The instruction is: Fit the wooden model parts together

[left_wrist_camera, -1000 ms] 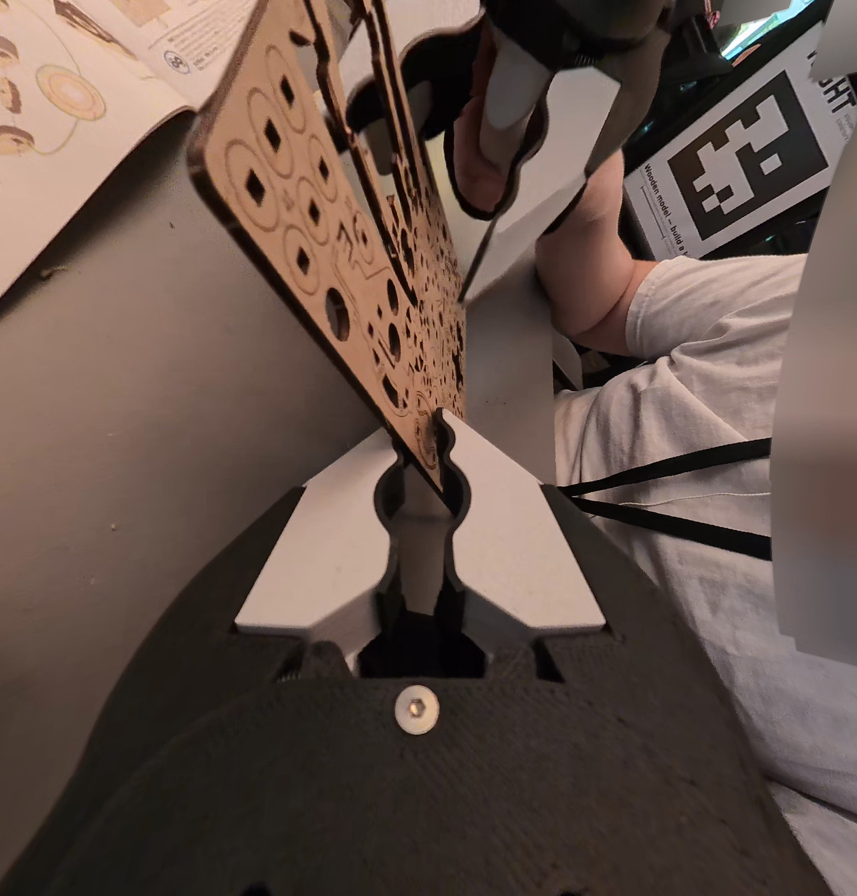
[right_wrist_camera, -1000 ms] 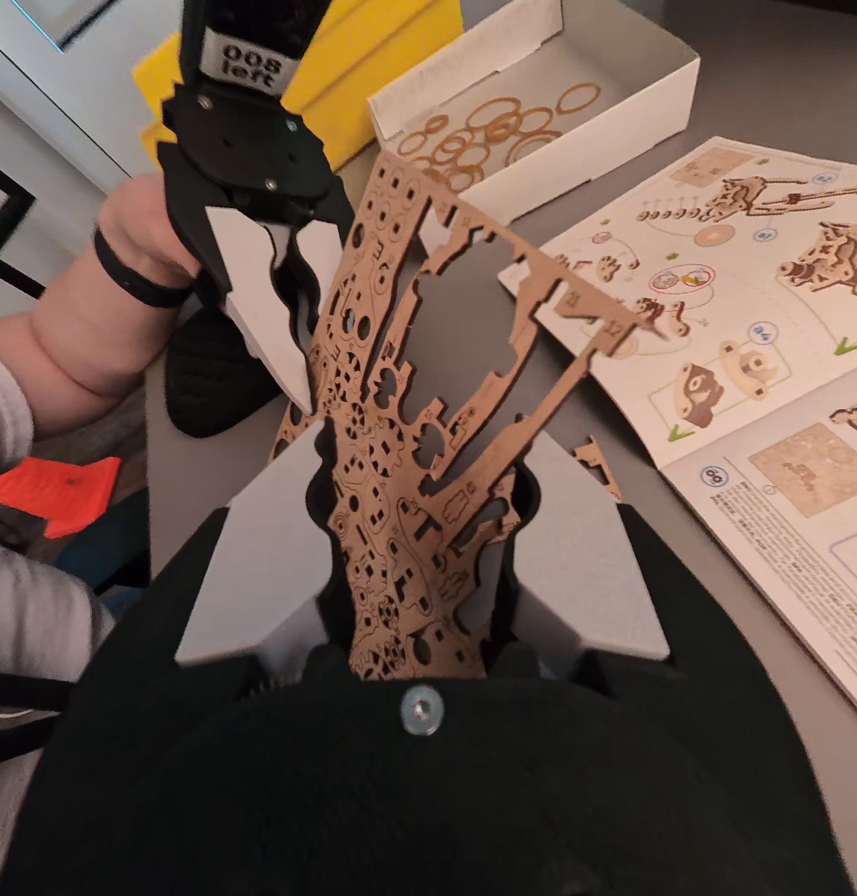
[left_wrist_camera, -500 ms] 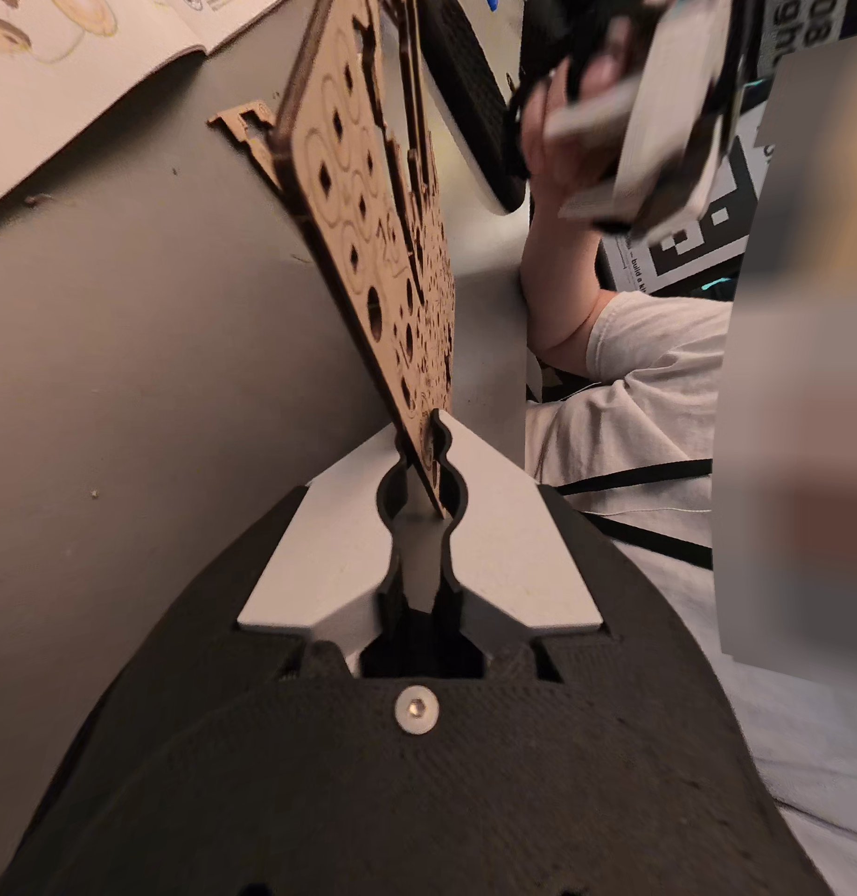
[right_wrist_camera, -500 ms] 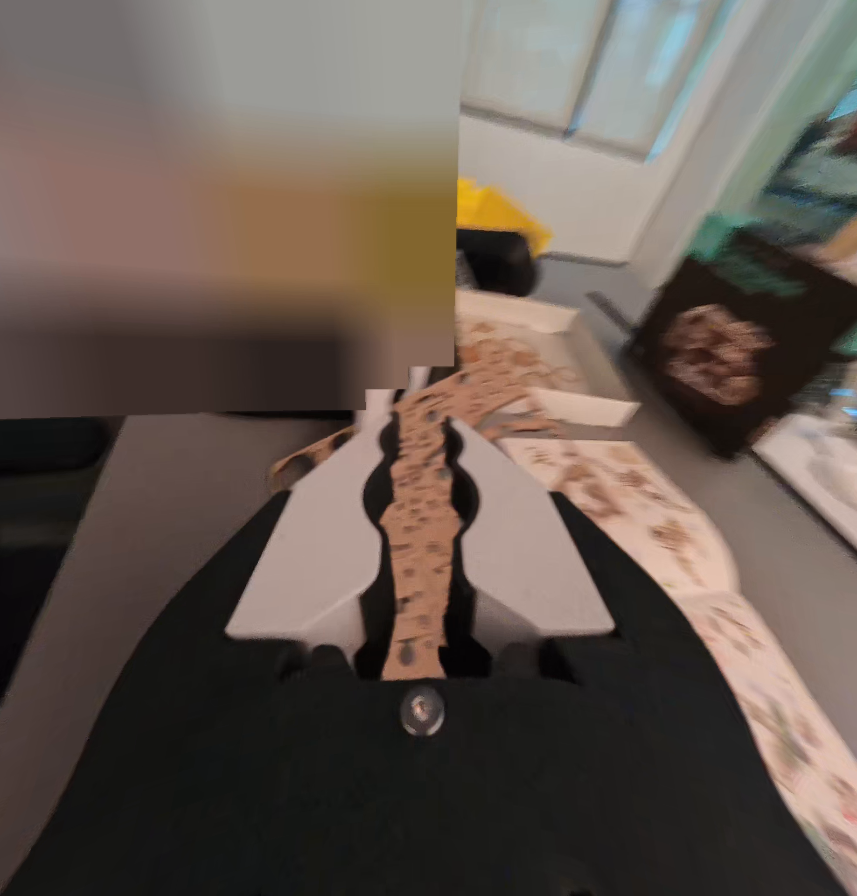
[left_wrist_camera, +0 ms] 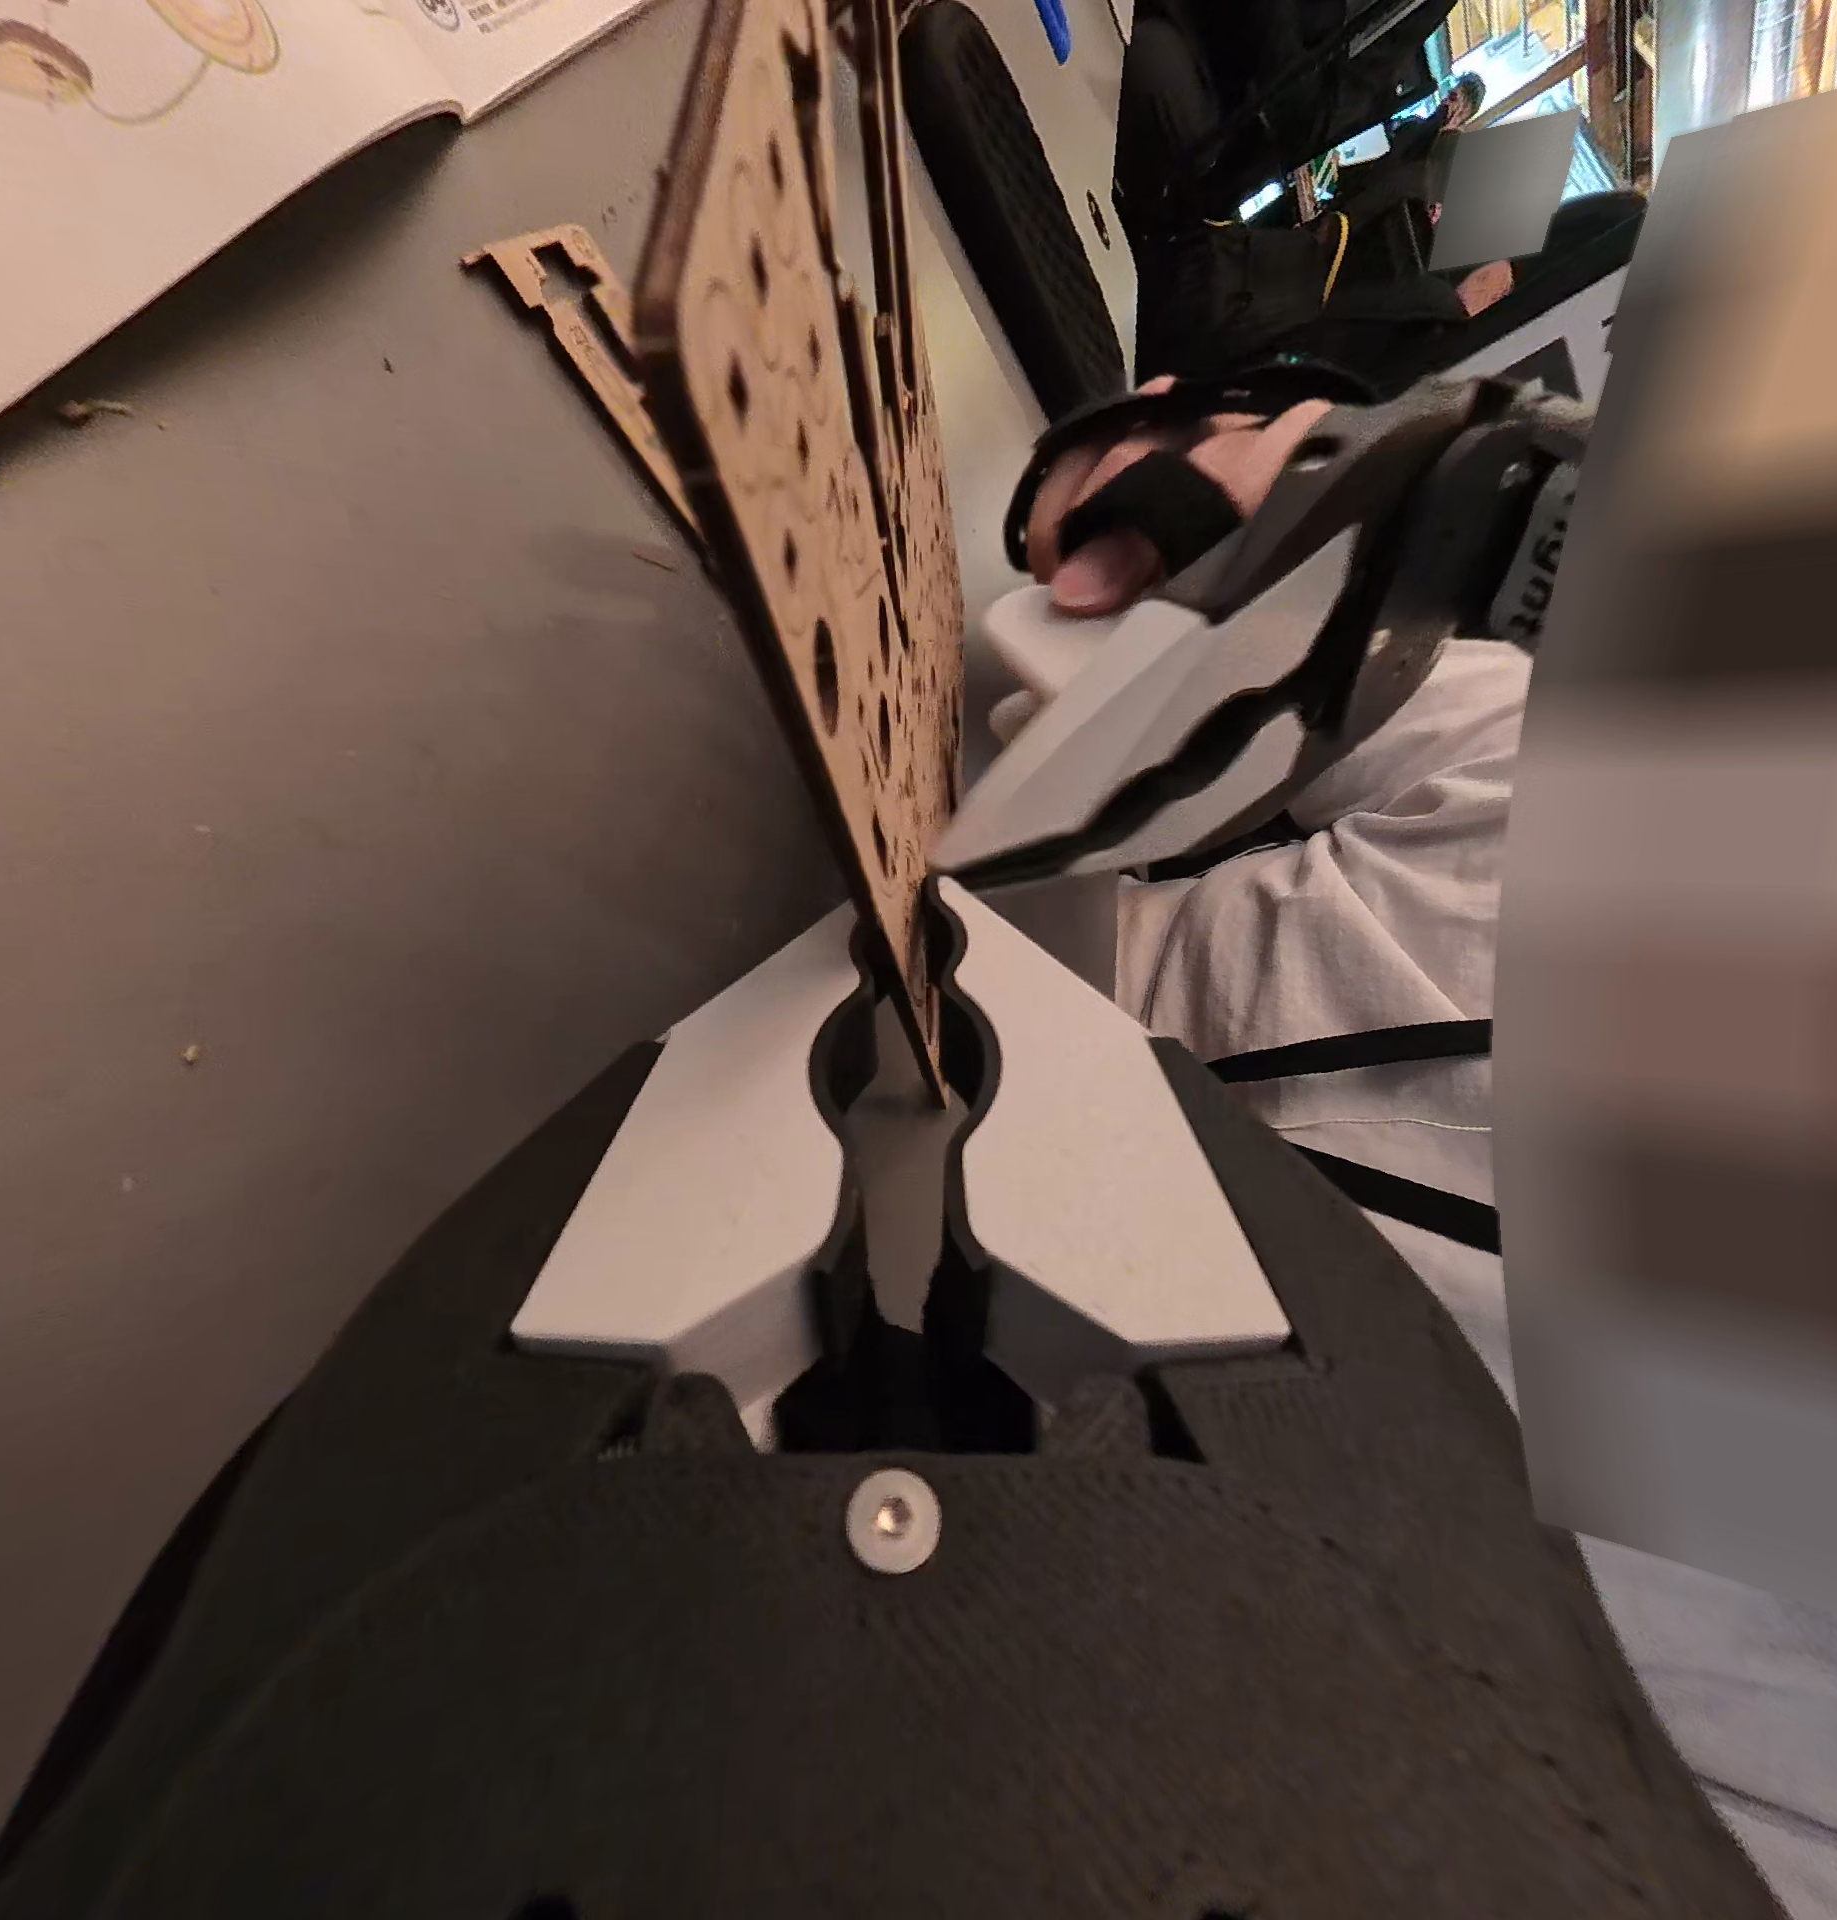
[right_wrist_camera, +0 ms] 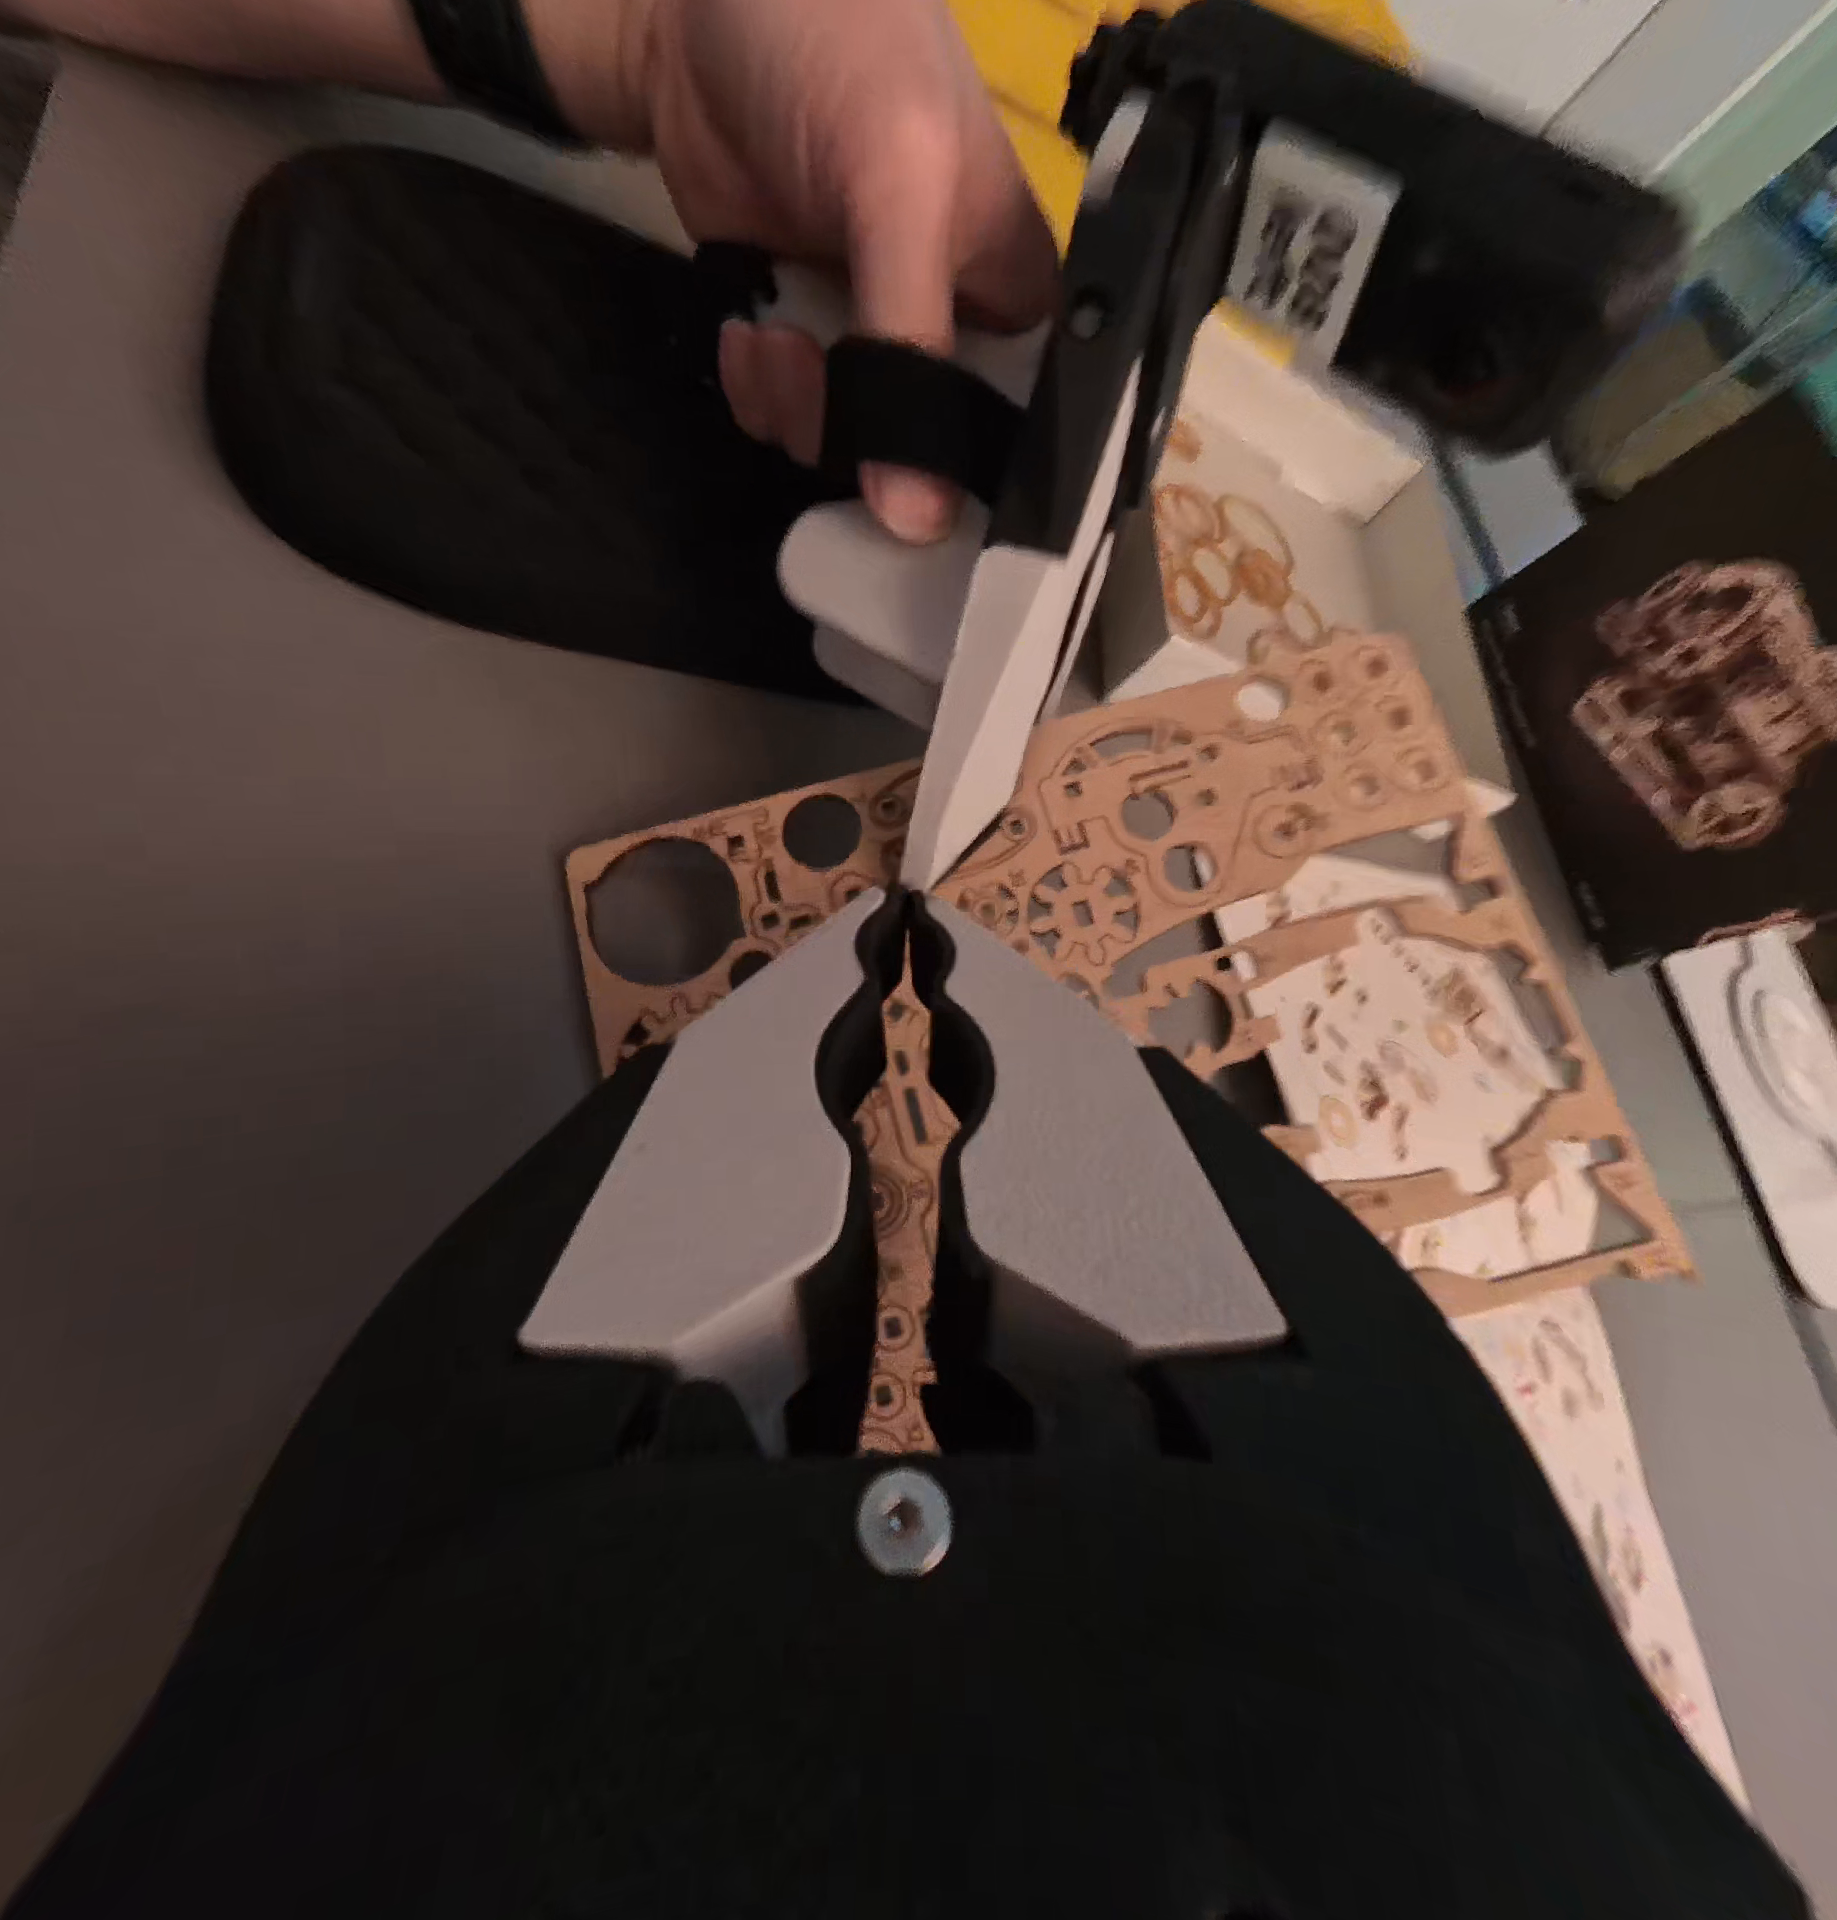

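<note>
The left tongs [left_wrist_camera: 929, 914] are clamped on the lower edge of a wooden parts sheet [left_wrist_camera: 820, 499], which stands tilted above the grey bench [left_wrist_camera: 270, 779]. The right tongs [right_wrist_camera: 906, 902] look closed, tips meeting the sheet just beside the left tips; whether they pinch it is unclear.

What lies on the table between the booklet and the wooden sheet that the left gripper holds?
A loose wooden strip, in the left wrist view, lies flat on the table between the booklet and the sheet; its near end hides behind the sheet.
</note>
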Available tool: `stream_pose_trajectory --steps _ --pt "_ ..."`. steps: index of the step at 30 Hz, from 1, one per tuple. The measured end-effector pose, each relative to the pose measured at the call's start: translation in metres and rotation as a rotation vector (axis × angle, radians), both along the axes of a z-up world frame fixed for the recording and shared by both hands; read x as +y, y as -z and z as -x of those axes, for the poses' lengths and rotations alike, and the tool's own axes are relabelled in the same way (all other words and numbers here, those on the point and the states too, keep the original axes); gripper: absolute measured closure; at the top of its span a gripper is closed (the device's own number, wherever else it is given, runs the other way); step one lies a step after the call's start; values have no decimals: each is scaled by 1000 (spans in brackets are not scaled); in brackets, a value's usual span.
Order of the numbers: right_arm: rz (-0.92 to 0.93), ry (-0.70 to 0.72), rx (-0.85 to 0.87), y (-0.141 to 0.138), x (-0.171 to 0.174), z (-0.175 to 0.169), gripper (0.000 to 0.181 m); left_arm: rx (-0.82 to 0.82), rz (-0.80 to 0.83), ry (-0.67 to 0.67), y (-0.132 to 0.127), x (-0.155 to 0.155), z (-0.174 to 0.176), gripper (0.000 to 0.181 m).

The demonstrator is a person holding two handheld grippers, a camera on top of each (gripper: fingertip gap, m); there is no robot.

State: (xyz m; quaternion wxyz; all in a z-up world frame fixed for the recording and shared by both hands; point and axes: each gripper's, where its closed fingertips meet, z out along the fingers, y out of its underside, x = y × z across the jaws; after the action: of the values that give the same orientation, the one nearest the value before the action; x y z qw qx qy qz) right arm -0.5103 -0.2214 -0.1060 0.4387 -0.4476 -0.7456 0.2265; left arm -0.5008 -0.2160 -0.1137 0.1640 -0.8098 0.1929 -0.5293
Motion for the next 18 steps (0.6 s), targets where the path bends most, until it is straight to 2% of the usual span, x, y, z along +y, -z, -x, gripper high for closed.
stream_pose_trajectory --steps 2,14,16,18 --pt "1 33 -44 9 4 1 181 7 10 -10 2 1 1 179" --pt "0 52 -6 4 5 1 181 -32 23 -5 -1 1 1 180" --pt "-46 70 64 -10 9 1 181 -32 23 -4 -1 1 1 180" --pt "-12 70 102 -19 9 0 181 -35 25 8 -1 -1 0 180"
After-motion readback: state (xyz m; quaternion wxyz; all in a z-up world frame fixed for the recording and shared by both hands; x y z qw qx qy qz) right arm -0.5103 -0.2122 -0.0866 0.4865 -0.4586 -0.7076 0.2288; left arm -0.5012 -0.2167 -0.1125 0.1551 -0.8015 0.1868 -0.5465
